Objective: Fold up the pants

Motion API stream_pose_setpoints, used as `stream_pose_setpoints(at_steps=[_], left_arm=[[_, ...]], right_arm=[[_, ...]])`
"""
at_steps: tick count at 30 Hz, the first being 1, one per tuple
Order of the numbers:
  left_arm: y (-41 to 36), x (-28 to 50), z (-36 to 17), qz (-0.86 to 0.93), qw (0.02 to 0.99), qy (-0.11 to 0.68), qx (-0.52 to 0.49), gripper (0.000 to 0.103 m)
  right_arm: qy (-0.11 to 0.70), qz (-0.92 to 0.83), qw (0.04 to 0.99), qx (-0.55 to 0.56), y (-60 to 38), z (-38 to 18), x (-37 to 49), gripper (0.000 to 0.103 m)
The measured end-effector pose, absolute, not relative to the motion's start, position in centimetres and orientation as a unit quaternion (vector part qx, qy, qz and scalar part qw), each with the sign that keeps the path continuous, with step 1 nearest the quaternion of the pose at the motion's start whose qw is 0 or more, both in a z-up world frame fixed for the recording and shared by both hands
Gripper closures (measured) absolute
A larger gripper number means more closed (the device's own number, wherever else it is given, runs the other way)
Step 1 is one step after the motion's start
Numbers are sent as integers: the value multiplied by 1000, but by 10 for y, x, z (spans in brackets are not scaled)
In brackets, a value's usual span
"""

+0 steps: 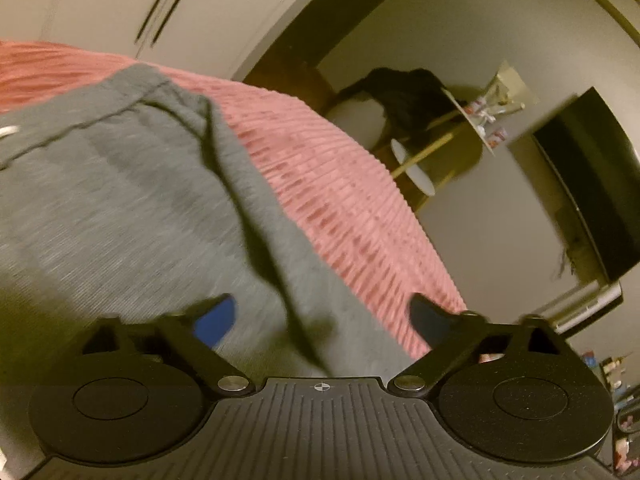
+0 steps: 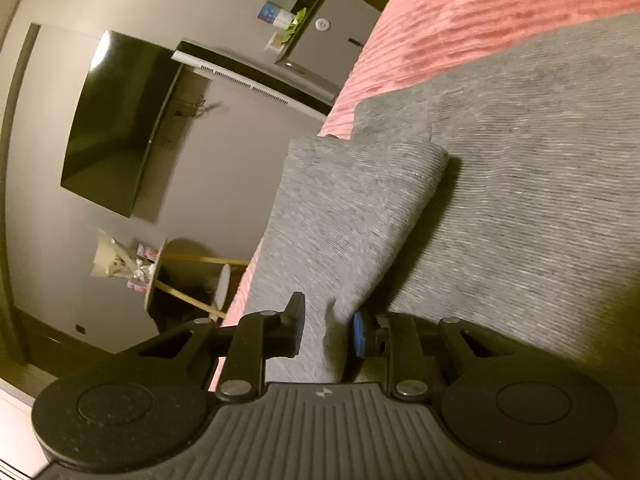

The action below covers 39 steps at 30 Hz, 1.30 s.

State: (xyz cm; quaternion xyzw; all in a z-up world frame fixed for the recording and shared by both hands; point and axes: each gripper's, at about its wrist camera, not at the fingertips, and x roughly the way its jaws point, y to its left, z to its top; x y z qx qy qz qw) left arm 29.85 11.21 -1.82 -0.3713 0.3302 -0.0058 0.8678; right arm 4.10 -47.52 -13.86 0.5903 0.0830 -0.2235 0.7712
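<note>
Grey pants (image 1: 132,200) lie on a pink ribbed bedspread (image 1: 344,200). In the left wrist view the waistband end with a white drawstring shows at upper left, and a fold ridge runs down the middle. My left gripper (image 1: 320,316) is open, hovering over that ridge, its fingers wide apart. In the right wrist view my right gripper (image 2: 330,330) is shut on a lifted fold of the grey pants (image 2: 352,216), which rises between the fingers above the rest of the pants (image 2: 540,184) lying flat.
The pink bedspread (image 2: 480,20) ends at the bed's edge. Beyond it stand a wall TV (image 2: 120,120), a small round side table (image 1: 472,124) with gold legs and a wrapped bouquet, and a dark chair (image 1: 404,96).
</note>
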Motion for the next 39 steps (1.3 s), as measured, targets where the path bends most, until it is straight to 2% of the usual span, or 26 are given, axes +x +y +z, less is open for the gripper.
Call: stream_pose_setpoints(at_steps=[1,3,4,5,7,9,10,12,13,16,20,25,28,31,35,37,39], left_arm=[[111,312,-24,-6,864,346,-367,25],[110,329,-35,-2,855,366,-368,42],[111,338,-42,5,848,374,-375,54],[114,344,-47,10,842,377,-386,61],[119,353,-55,9,827,377,-416,64],[120,364,-61,12,817,386,-428,55],[119,368,-63,9,816,386,-429,59],[115,370,-61,11,822,389,-416,80],[112,366,-58,6,819,395,-417,96],[117,347,-43,-2,825,374,-424,97],[133,309,3,-41,847,313,-428,97],[162,223,42,-90,866,261,-417,97],[177,167,29,-81,868,265,-411,96],[186,116,-9,-43,859,295,-416,96],[186,94,-53,2,849,352,-393,95],[193,98,-52,13,854,345,-390,88],[202,111,-44,27,866,329,-377,68]], right_arm=[[81,-221,770,592,-477,-140,41,79],[84,-225,773,587,-478,-141,40,89],[84,-227,775,584,-478,-141,40,92],[82,-228,775,584,-480,-141,40,93],[83,-226,774,586,-481,-141,44,91],[91,-226,779,579,-482,-142,48,91],[92,-225,781,575,-482,-141,50,91],[93,-226,786,568,-479,-140,50,94],[93,-227,787,566,-479,-138,49,96],[88,-232,794,556,-475,-124,44,98],[64,-216,810,542,-470,-94,31,98],[24,-196,831,521,-468,-56,-8,98],[40,-208,843,495,-468,-51,-34,98],[85,-231,837,489,-471,-64,-49,98],[156,-265,810,500,-477,-97,-53,97],[170,-270,805,500,-478,-107,-53,93],[172,-267,800,510,-479,-110,-54,91]])
